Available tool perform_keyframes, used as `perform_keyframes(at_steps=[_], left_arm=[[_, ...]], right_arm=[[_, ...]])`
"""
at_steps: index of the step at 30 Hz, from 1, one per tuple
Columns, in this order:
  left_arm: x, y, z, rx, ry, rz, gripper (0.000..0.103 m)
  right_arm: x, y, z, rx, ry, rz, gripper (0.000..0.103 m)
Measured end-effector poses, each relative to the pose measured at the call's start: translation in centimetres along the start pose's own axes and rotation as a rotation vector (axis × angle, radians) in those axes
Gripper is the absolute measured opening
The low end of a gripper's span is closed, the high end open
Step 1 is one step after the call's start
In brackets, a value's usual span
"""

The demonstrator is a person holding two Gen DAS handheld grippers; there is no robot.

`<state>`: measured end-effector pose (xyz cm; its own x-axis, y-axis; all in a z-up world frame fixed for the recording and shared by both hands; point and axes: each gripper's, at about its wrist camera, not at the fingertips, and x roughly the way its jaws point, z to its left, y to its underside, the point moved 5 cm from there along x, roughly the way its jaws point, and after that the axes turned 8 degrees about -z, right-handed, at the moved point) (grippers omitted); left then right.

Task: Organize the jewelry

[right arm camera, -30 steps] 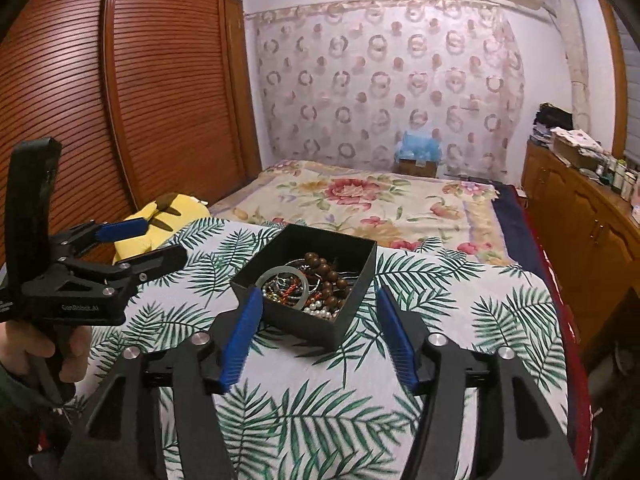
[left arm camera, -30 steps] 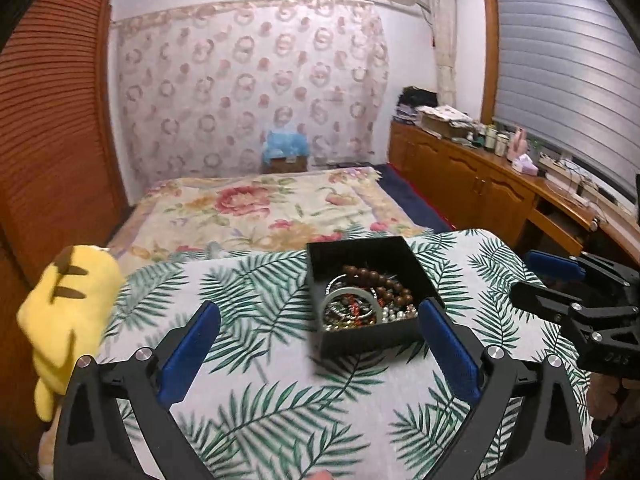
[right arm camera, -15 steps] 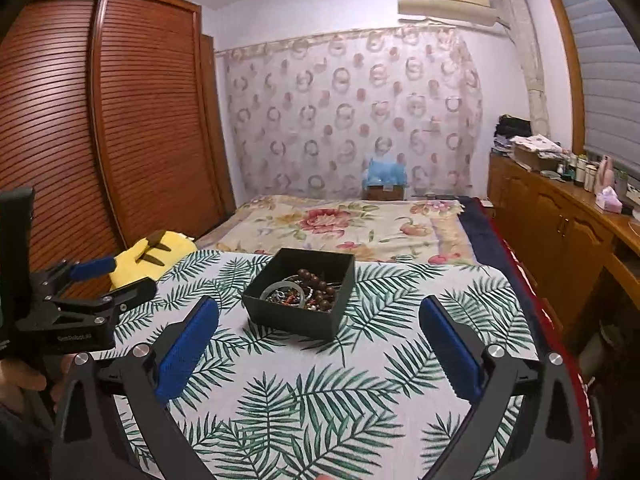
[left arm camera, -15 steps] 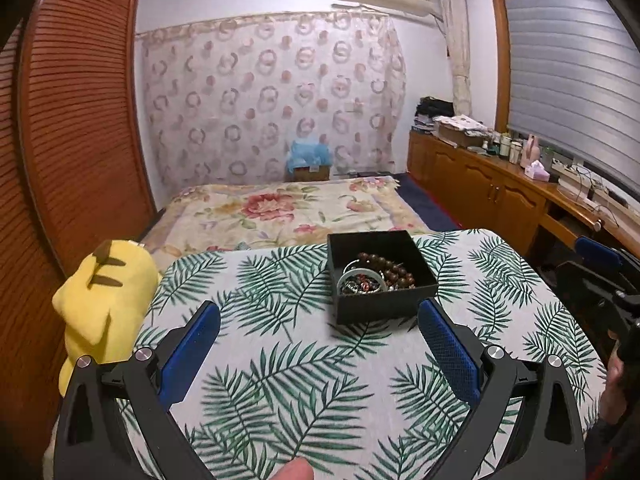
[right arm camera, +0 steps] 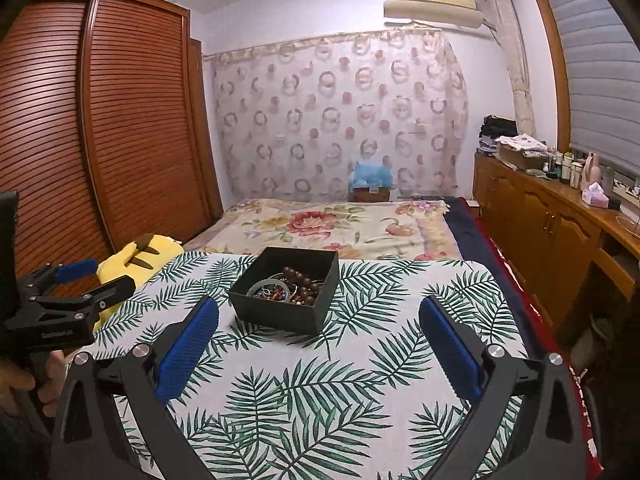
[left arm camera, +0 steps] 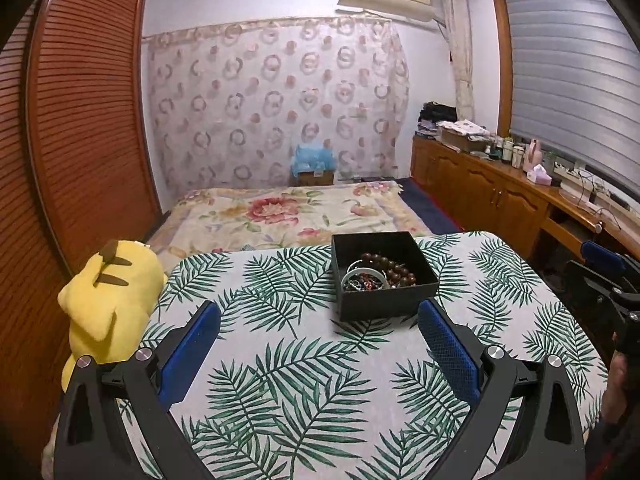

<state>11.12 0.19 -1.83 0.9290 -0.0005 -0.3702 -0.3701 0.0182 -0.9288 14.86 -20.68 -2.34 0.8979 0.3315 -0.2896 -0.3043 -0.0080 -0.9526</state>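
A black open box (left arm camera: 384, 300) stands on the leaf-print table (left arm camera: 304, 380); it also shows in the right wrist view (right arm camera: 280, 314). It holds a brown bead bracelet (left arm camera: 390, 269), a grey bangle (left arm camera: 366, 271) and a tangle of small beaded pieces. My left gripper (left arm camera: 318, 354) is open and empty, held back from the box, above the table. My right gripper (right arm camera: 318, 354) is open and empty, also back from the box. Each gripper shows at the edge of the other's view, the left one (right arm camera: 76, 280) and the right one (left arm camera: 608, 268).
A yellow plush toy (left arm camera: 106, 300) leans at the table's left edge. A bed with a floral blanket (left arm camera: 292, 216) lies beyond the table. A wooden slatted wardrobe (right arm camera: 100, 140) is on the left and a wooden counter with bottles (left arm camera: 520, 188) on the right.
Both grippers have pulled back and risen away from the box, which now looks smaller and farther. The right gripper's jaws have opened wider than a second ago.
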Motion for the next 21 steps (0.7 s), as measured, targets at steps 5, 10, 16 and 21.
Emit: perform_keyframes(at_steps=[5, 10, 16, 21], left_arm=[[-0.13, -0.14, -0.38, -0.001, 0.001, -0.003, 0.095], [-0.18, -0.14, -0.45, -0.002, 0.002, -0.001, 0.095], [-0.36, -0.18, -0.58, -0.003, 0.005, -0.001, 0.095], [-0.36, -0.16, -0.56, -0.004, 0.005, -0.002, 0.095]], right_arm=[[-0.07, -0.10, 0.01, -0.001, 0.000, 0.000, 0.101], [0.05, 0.05, -0.05, -0.001, 0.001, -0.001, 0.101], [0.14, 0.13, -0.09, 0.000, 0.001, 0.001, 0.101], [0.18, 0.25, -0.08, 0.000, 0.001, 0.002, 0.101]])
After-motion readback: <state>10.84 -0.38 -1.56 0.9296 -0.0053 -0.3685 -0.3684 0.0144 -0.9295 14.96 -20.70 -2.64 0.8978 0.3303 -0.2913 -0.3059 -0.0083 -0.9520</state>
